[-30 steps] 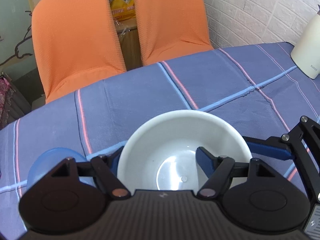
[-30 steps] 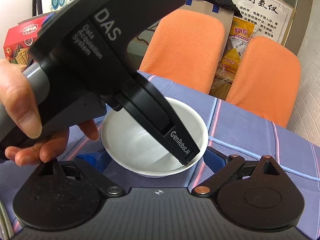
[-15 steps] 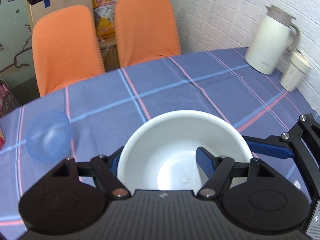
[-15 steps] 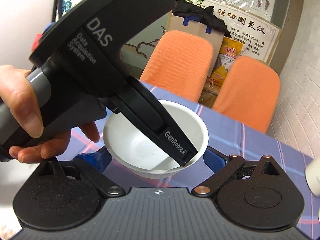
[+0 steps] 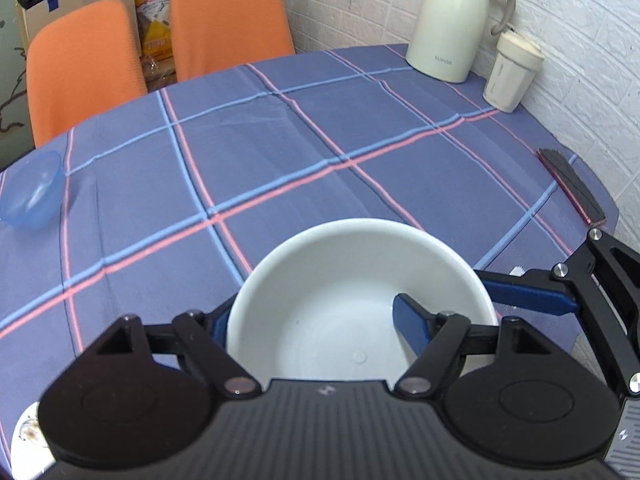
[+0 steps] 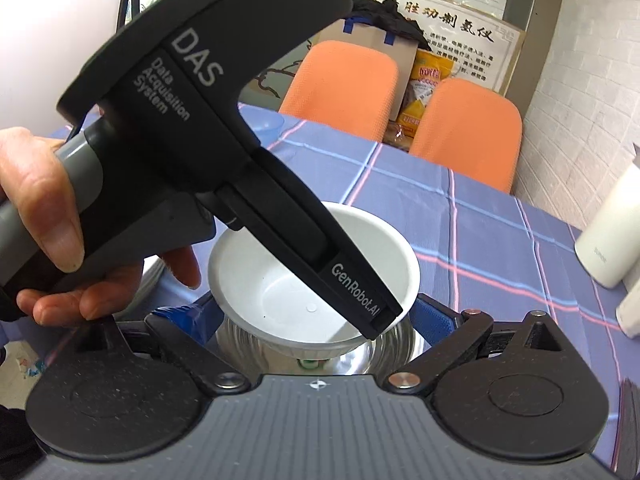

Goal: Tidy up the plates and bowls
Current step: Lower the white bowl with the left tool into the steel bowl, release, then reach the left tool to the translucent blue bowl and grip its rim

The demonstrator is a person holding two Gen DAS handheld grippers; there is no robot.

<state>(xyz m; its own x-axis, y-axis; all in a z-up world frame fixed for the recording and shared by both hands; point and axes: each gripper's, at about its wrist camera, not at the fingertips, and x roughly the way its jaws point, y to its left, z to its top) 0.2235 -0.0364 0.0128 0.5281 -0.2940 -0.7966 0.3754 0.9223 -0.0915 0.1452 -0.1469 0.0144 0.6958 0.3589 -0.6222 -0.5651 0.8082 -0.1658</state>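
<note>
My left gripper (image 5: 316, 320) is shut on the near rim of a white bowl (image 5: 344, 280), one finger inside and one outside, holding it above the table. In the right wrist view the same white bowl (image 6: 280, 280) hangs over a shiny steel bowl (image 6: 376, 350) that lies between the open fingers of my right gripper (image 6: 316, 316). The left gripper body (image 6: 224, 120) crosses that view. A translucent blue bowl (image 5: 30, 196) sits on the tablecloth at far left. A white plate edge (image 5: 24, 432) shows at the bottom left.
The table has a blue plaid cloth (image 5: 320, 140). A cream thermos (image 5: 452, 20) and a lidded cup (image 5: 512, 72) stand at the back right by the brick wall. A dark flat object (image 5: 572, 184) lies at the right edge. Two orange chairs (image 5: 224, 20) stand behind the table.
The left gripper has carried the white bowl to the right and up, away from the blue bowl. The steel bowl has come into the right wrist view beneath it.
</note>
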